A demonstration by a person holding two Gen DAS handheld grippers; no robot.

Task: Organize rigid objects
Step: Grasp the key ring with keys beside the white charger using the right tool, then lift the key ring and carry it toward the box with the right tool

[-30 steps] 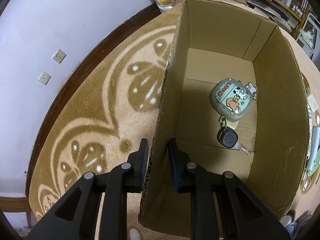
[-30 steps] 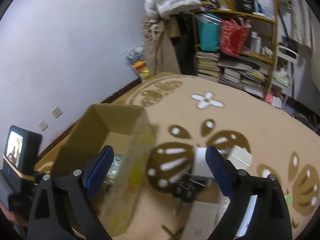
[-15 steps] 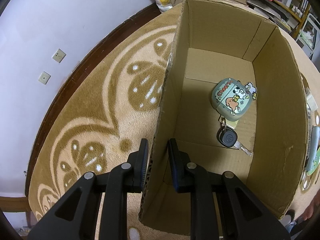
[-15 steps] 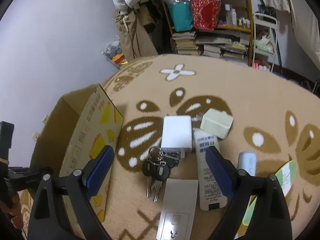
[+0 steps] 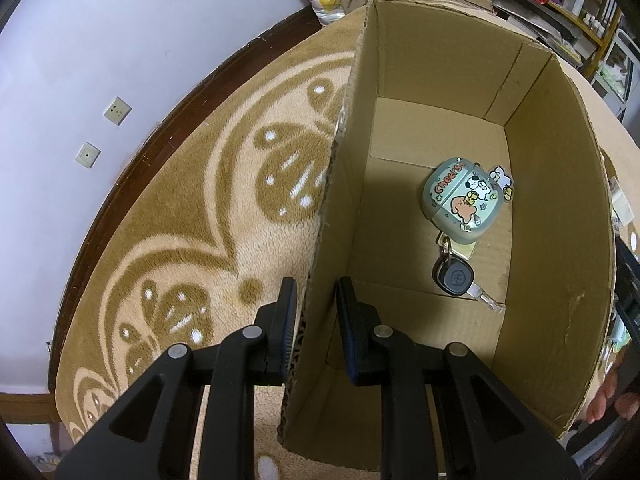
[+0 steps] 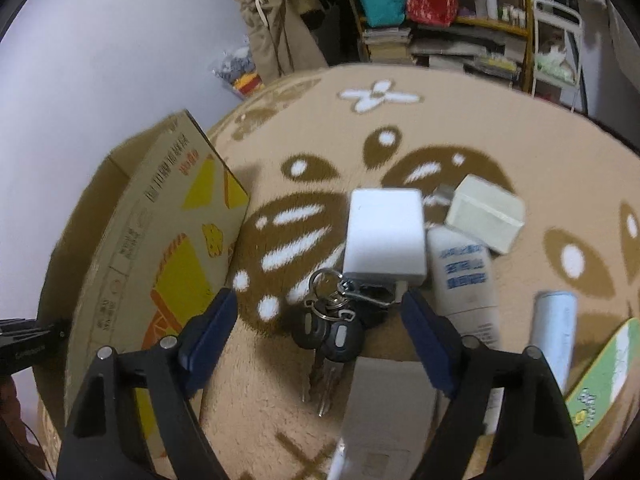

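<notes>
My left gripper [image 5: 314, 300] is shut on the near left wall of an open cardboard box [image 5: 336, 184], one finger inside and one outside. Inside the box lie a green cartoon earbud case [image 5: 462, 204] and a black car key [image 5: 454, 278]. My right gripper [image 6: 320, 312] is open and empty, hovering over a bunch of black keys [image 6: 332, 332] on the rug. Around the keys lie a white charger block [image 6: 384, 236], a white tube [image 6: 466, 280], a cream box [image 6: 484, 216] and a white flat box [image 6: 388, 408]. The box's printed side [image 6: 160, 260] stands to the left.
A pale blue cylinder [image 6: 554, 336] and a green card [image 6: 604, 376] lie at the right. The patterned brown rug [image 5: 180, 220] runs to a white wall [image 5: 120, 40]. Shelves with books and bags [image 6: 420, 20] stand at the back.
My right gripper has dropped lower and nearer to the key bunch, which now lies between its open fingers. The left gripper has kept its hold on the box wall.
</notes>
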